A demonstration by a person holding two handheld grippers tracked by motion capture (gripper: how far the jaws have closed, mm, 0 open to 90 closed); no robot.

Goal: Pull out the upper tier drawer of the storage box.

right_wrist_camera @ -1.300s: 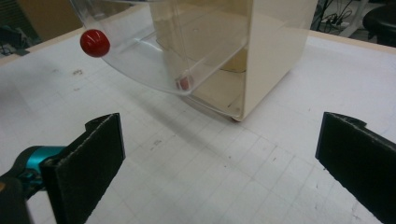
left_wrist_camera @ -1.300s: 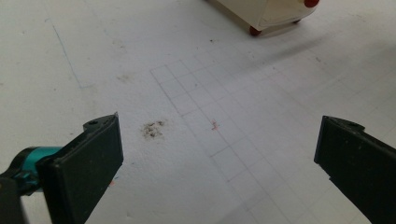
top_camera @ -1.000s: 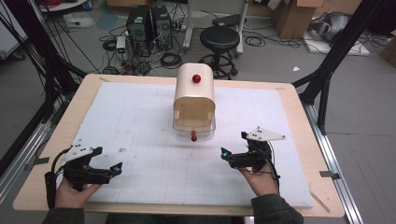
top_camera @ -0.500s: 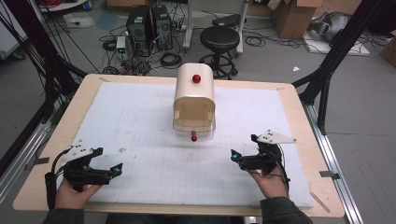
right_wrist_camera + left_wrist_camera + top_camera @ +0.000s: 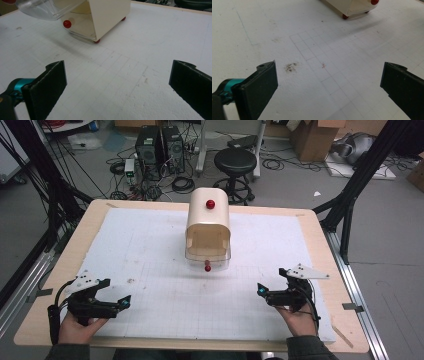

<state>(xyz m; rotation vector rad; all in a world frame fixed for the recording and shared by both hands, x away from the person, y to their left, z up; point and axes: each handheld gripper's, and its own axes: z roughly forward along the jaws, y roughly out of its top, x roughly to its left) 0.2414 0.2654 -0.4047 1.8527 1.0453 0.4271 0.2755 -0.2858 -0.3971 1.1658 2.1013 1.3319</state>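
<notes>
Grippers idle near table's front edge: left gripper [image 5: 107, 302] and right gripper [image 5: 272, 292] both wide, holding nothing. Box [image 5: 208, 227] with red knob [image 5: 207, 268] sits untouched mid-table; likely a start position, next move a reach toward that knob

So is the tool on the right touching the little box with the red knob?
Apart. In the high view the right tool sits near the table's front edge, with bare white mat between it and the box. The right gripper view shows its jaws open around nothing.
</notes>
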